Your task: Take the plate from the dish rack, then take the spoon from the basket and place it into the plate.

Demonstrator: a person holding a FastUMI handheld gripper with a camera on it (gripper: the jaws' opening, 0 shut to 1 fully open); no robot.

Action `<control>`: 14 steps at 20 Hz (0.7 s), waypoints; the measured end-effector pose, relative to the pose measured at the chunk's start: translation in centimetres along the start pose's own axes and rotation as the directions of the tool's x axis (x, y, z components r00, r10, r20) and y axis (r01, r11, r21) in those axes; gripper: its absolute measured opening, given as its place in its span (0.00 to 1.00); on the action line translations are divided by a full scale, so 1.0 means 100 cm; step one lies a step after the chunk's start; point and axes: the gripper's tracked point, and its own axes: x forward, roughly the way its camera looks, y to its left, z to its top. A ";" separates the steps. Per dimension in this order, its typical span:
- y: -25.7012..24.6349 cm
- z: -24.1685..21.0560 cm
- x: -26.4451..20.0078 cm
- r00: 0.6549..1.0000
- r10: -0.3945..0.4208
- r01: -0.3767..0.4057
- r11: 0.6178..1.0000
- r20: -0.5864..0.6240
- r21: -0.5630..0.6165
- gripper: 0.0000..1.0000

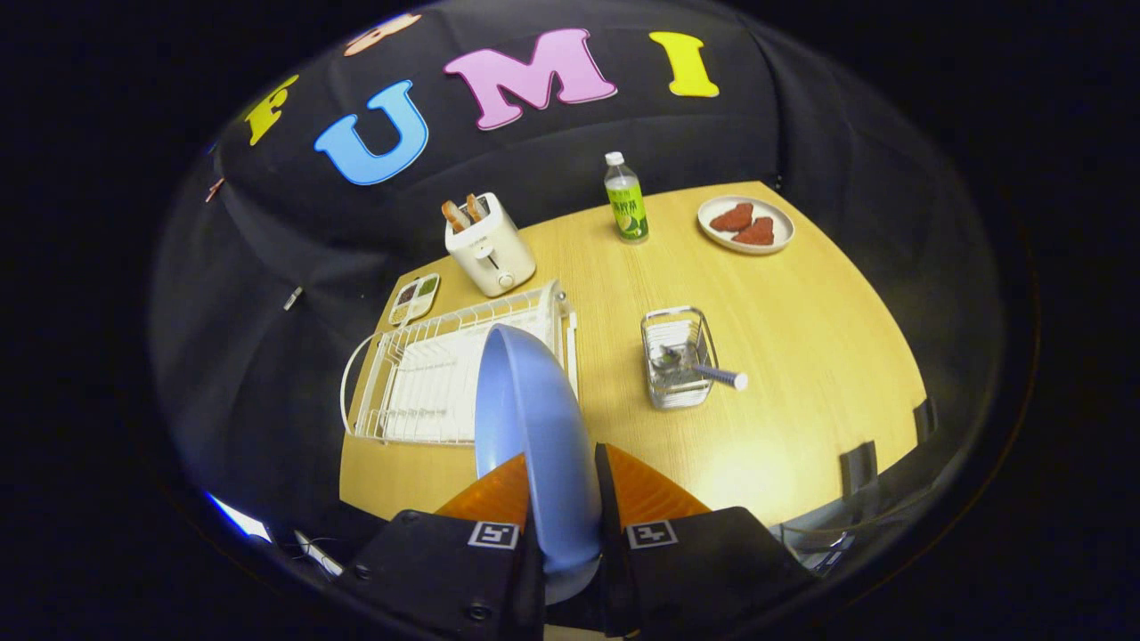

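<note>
A blue plate [525,418] stands on edge between my two orange fingers [490,494], and my gripper [559,490] is shut on its rim, holding it high above the wooden table [802,356]. Below and beyond the plate lies the white wire dish rack [427,374], with nothing in it. To the right of the rack stands a small wire basket [679,356]. A spoon [699,367] lies in it, bowl inside and striped handle sticking out over the basket's right rim.
A white toaster [488,245] with bread slices stands behind the rack, a small compartment tray [414,298] to its left. A green bottle [626,200] and a plate with red patties [745,224] sit at the table's far side.
</note>
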 end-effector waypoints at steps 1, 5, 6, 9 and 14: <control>-0.006 -0.014 0.002 1.000 -0.004 0.004 1.000 -0.026 0.005 0.29; -0.023 -0.056 0.020 0.996 -0.006 0.008 1.000 -0.093 0.014 0.29; -0.023 -0.062 0.026 0.994 0.004 -0.001 1.000 -0.106 0.028 0.29; -0.024 -0.082 0.048 0.988 0.051 -0.039 0.996 -0.148 0.082 0.29; -0.028 -0.108 0.078 0.978 0.093 -0.063 0.985 -0.185 0.158 0.29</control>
